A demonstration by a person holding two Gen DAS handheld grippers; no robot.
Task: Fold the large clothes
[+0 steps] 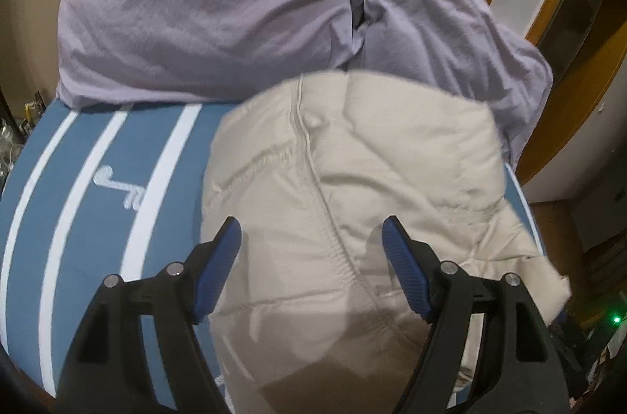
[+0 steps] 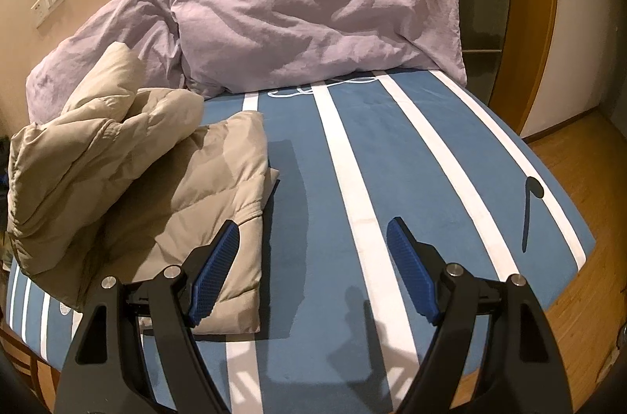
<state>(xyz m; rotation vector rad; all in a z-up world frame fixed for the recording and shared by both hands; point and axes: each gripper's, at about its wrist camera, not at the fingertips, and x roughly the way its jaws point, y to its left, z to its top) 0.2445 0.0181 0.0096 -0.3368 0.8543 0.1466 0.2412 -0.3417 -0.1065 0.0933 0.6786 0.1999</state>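
My left tongs (image 1: 311, 230) hang spread wide over the beige quilted jacket (image 1: 352, 179), nothing gripped. My right tongs (image 2: 313, 232), equally wide, sit over the striped blue bedcover (image 2: 352, 147), jacket (image 2: 137, 171) beside their left finger.

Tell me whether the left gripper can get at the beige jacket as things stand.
Probably yes. The left gripper is open and hovers right over the beige jacket, nothing between them. The right gripper is off over the striped bedspread, out of the way.
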